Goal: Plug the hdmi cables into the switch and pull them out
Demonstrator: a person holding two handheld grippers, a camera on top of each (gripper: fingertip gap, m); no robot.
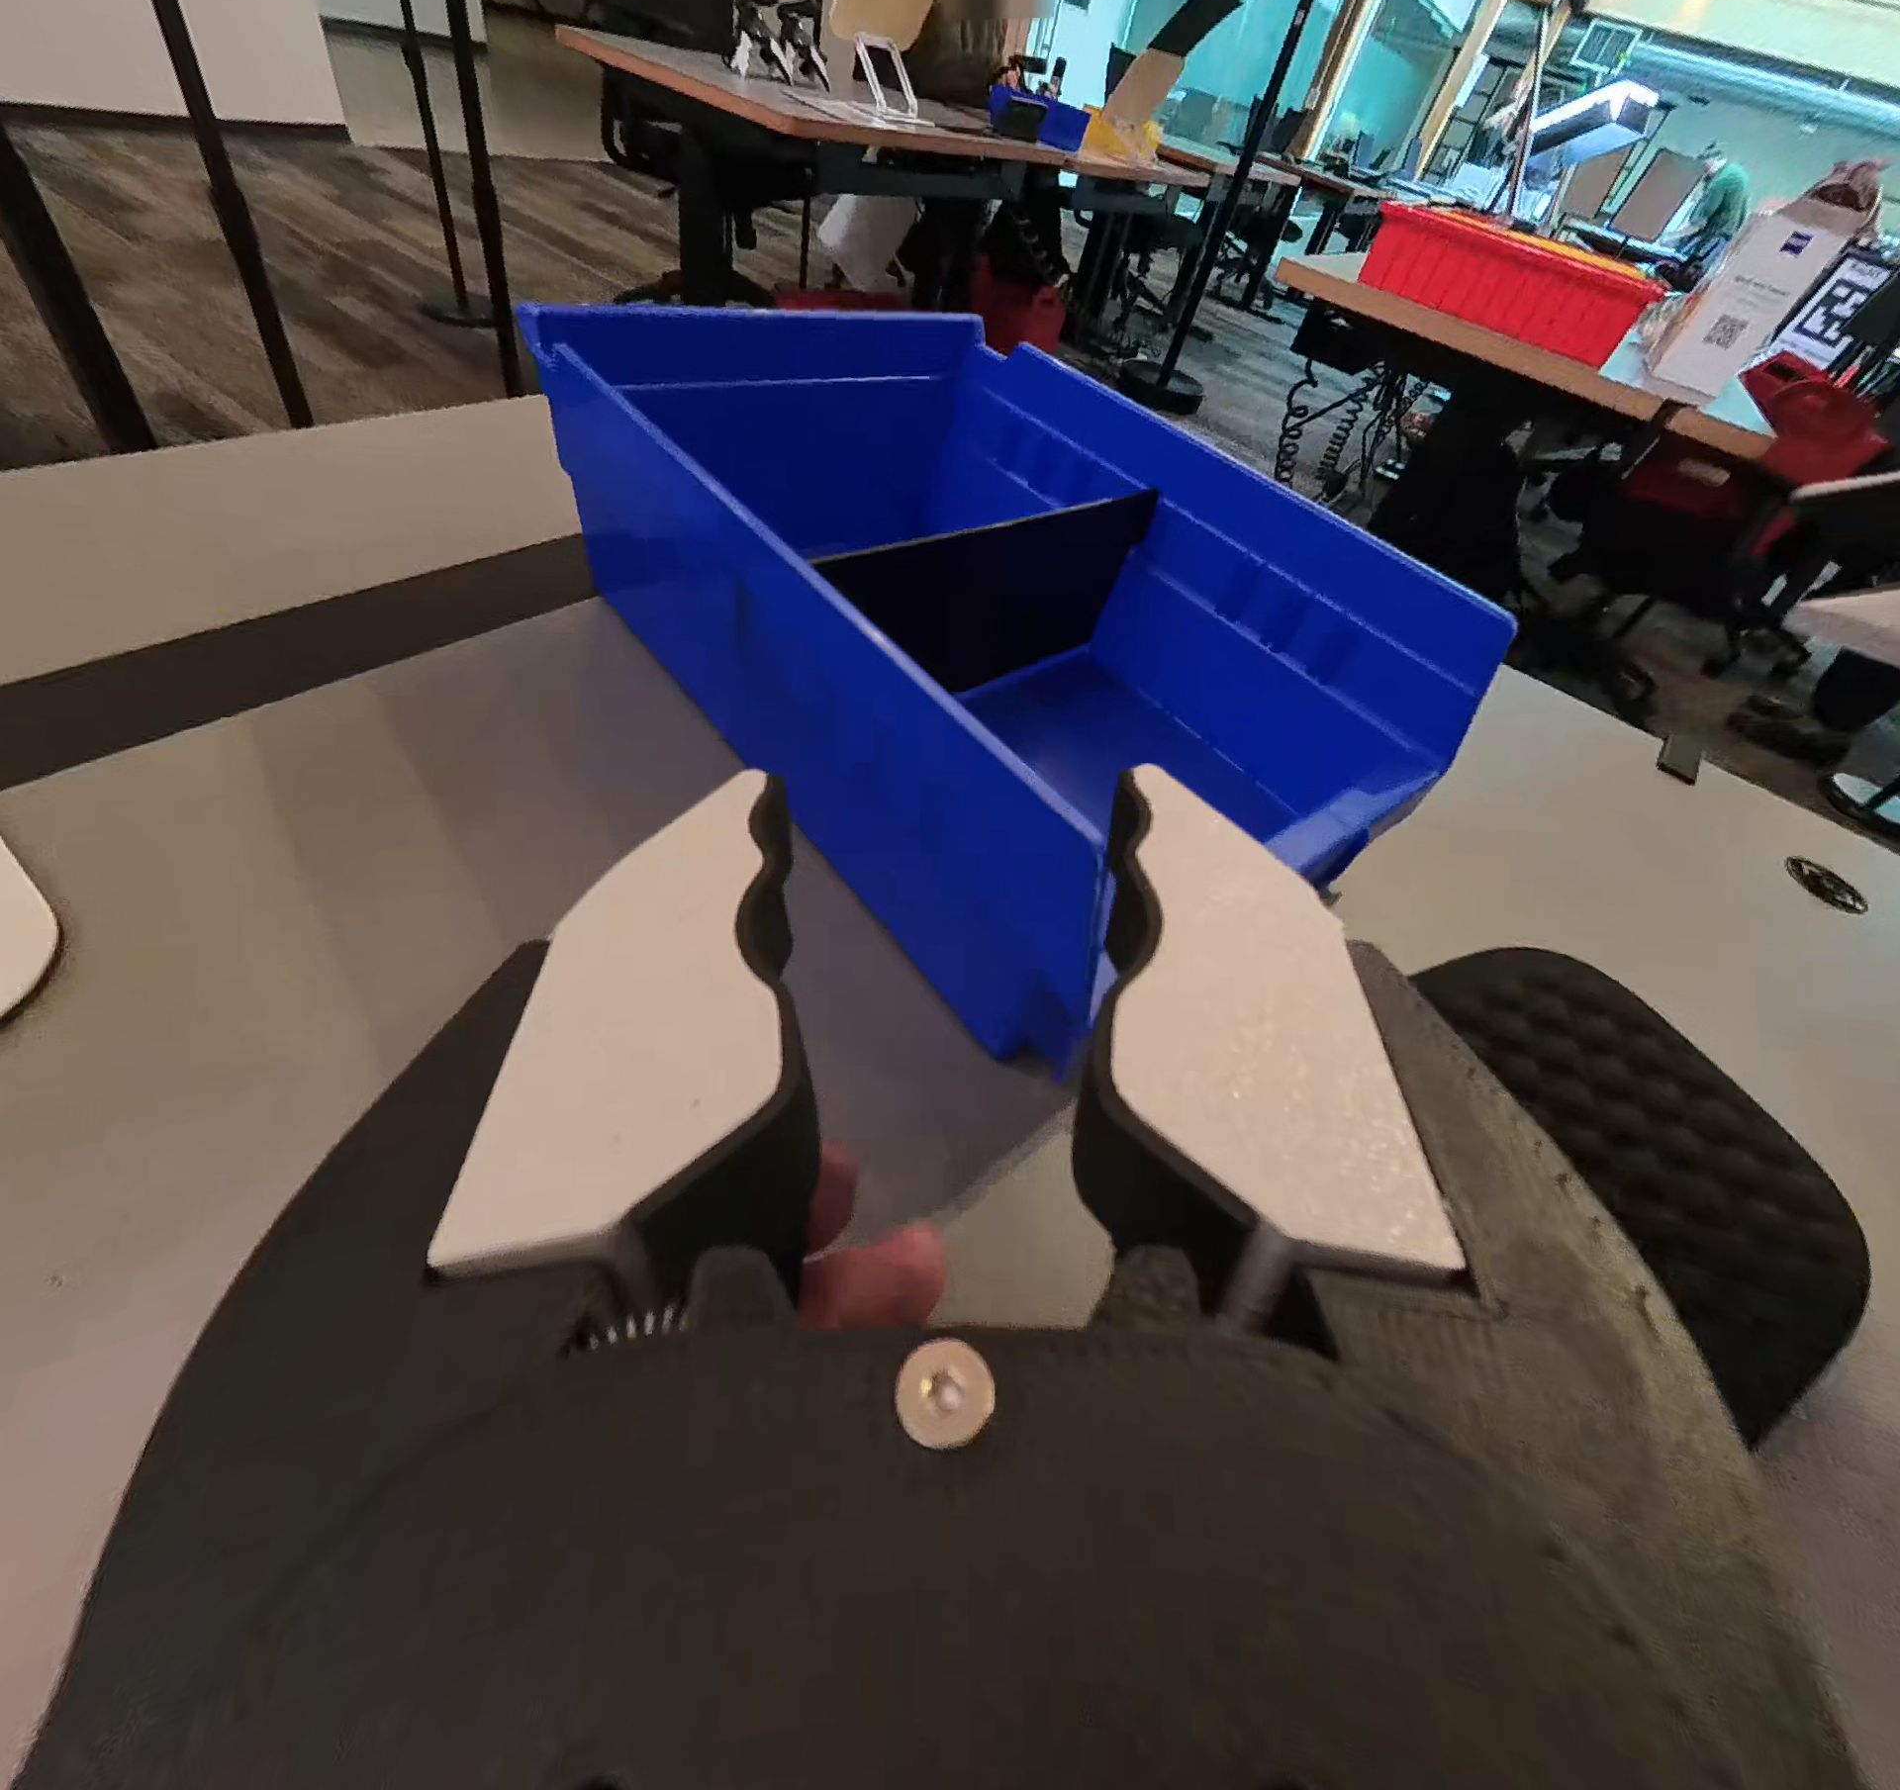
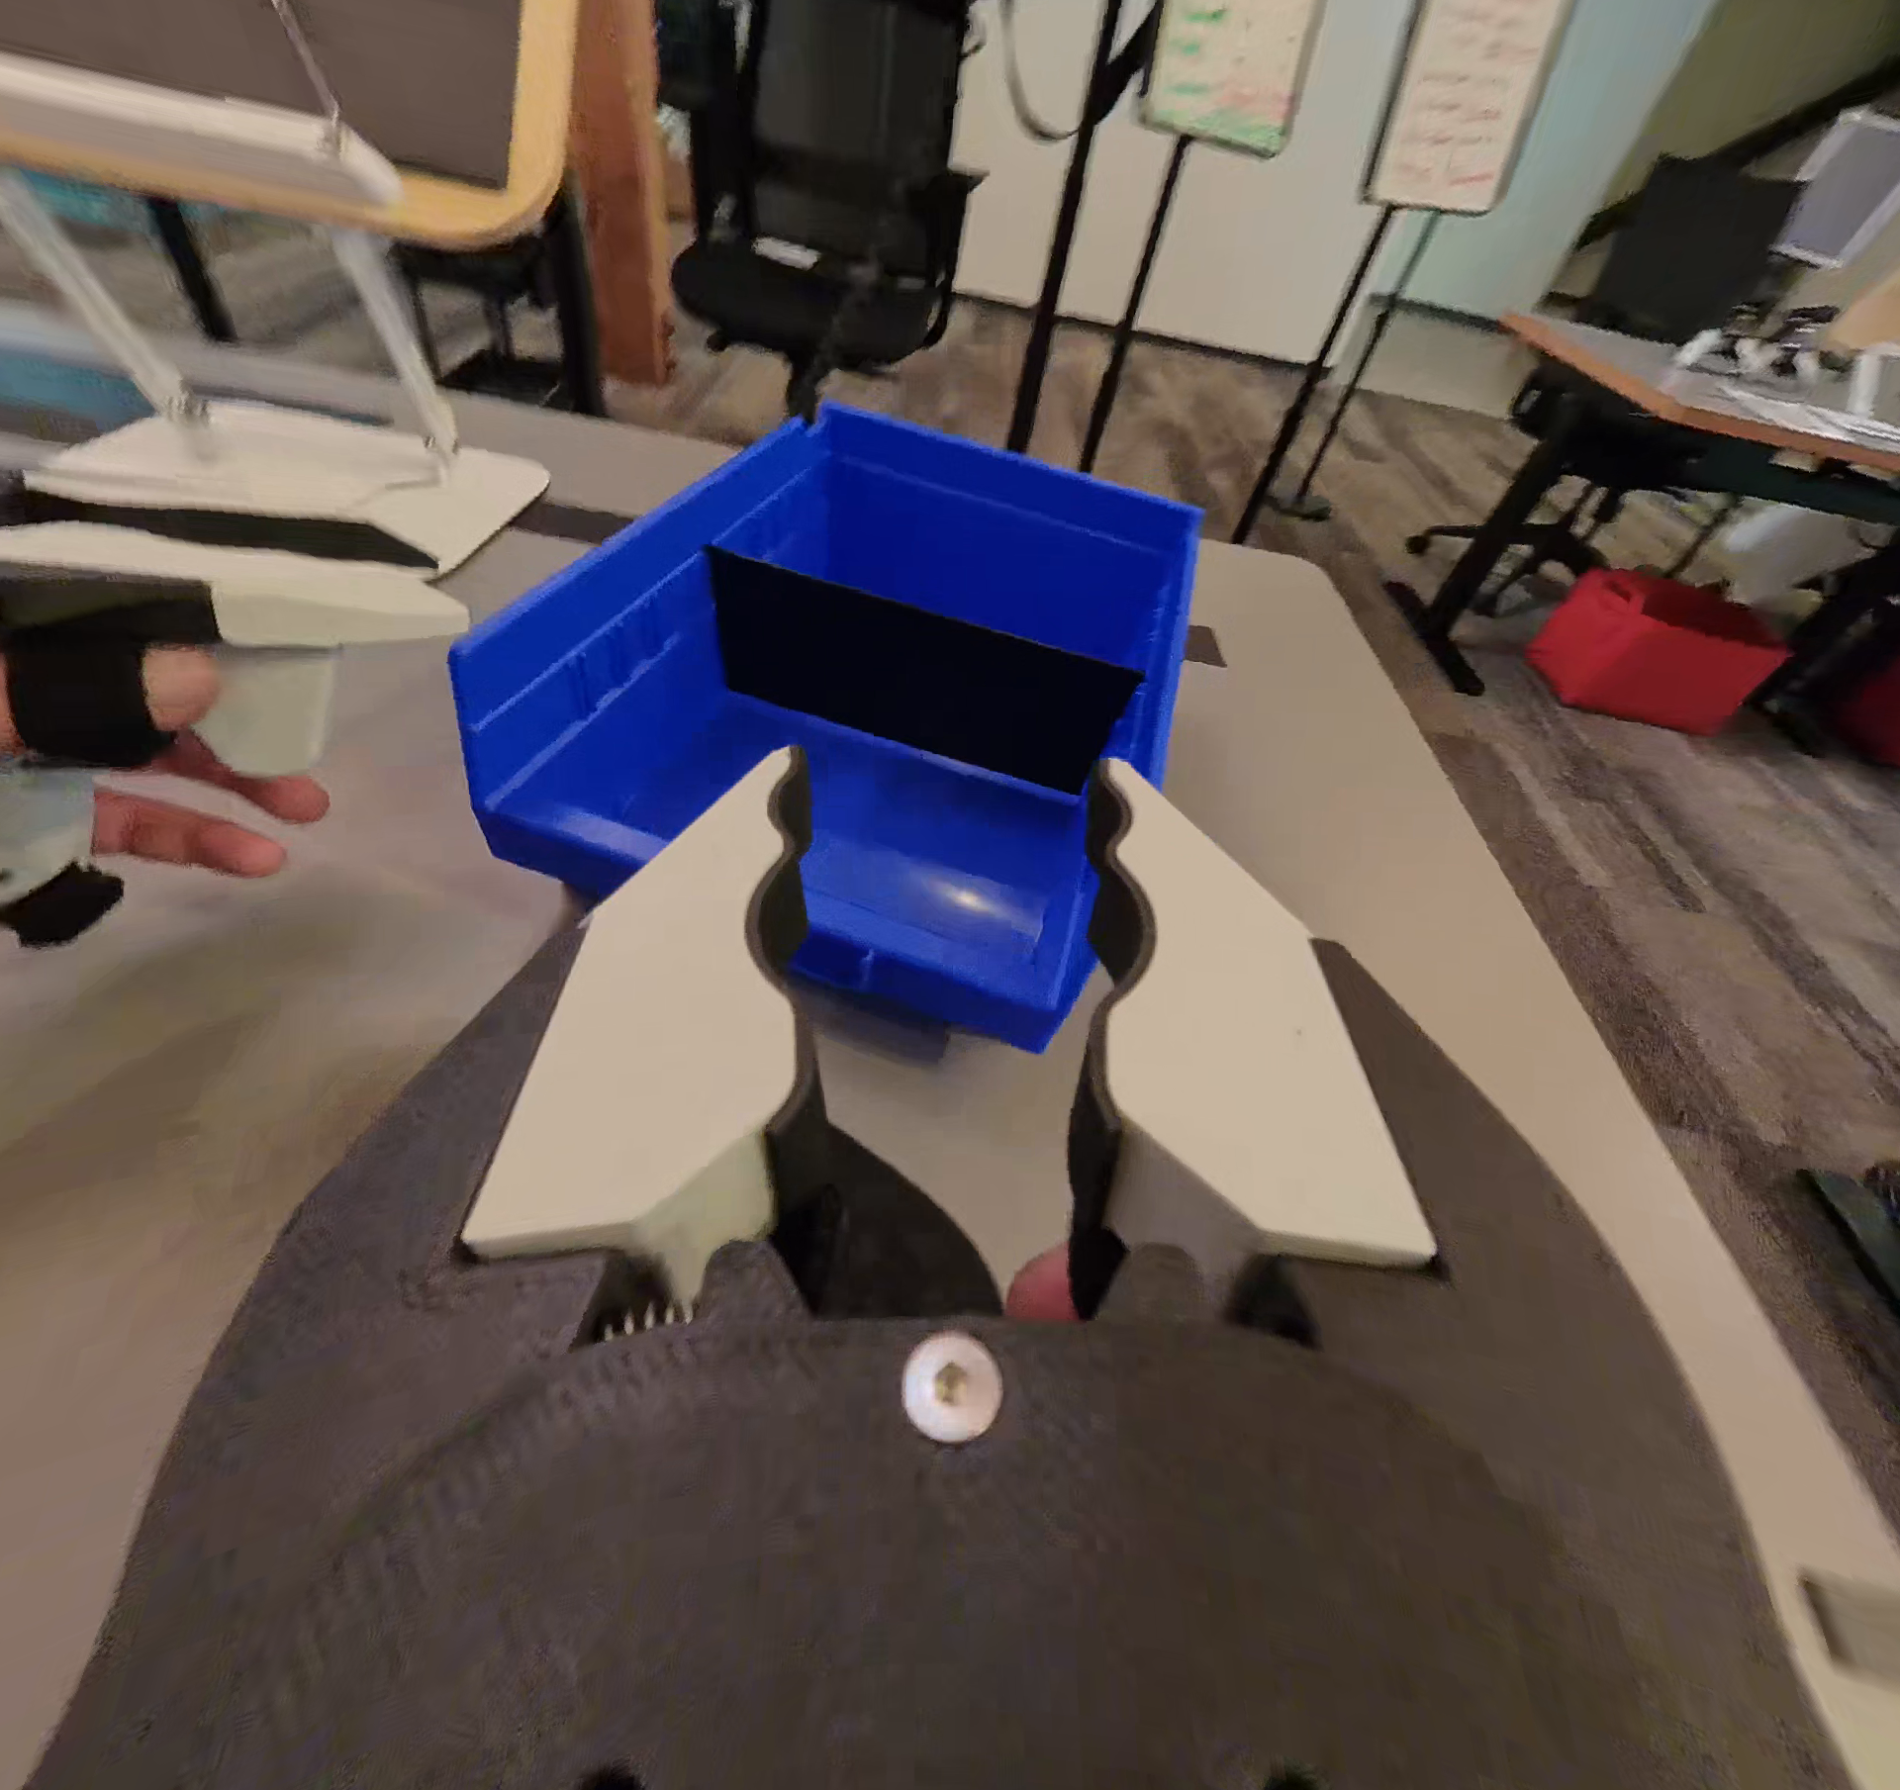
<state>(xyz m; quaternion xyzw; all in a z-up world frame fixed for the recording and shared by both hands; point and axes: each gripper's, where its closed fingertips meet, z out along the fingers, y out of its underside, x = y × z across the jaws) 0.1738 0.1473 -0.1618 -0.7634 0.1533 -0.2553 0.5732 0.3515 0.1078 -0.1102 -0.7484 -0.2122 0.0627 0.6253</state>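
Right wrist view alone shows left gripper (image 2: 411,600) beside blue bin (image 2: 576,671), right gripper (image 2: 941,785) spread empty over bin's near end, left gripper (image 1: 946,795) spread beside bin (image 1: 925,764)

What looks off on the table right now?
No HDMI cables or switch show in either view. The blue bin sits askew on the table, and the visible parts of both sections beside its black divider look empty. The left tongs and right tongs are open, holding nothing.
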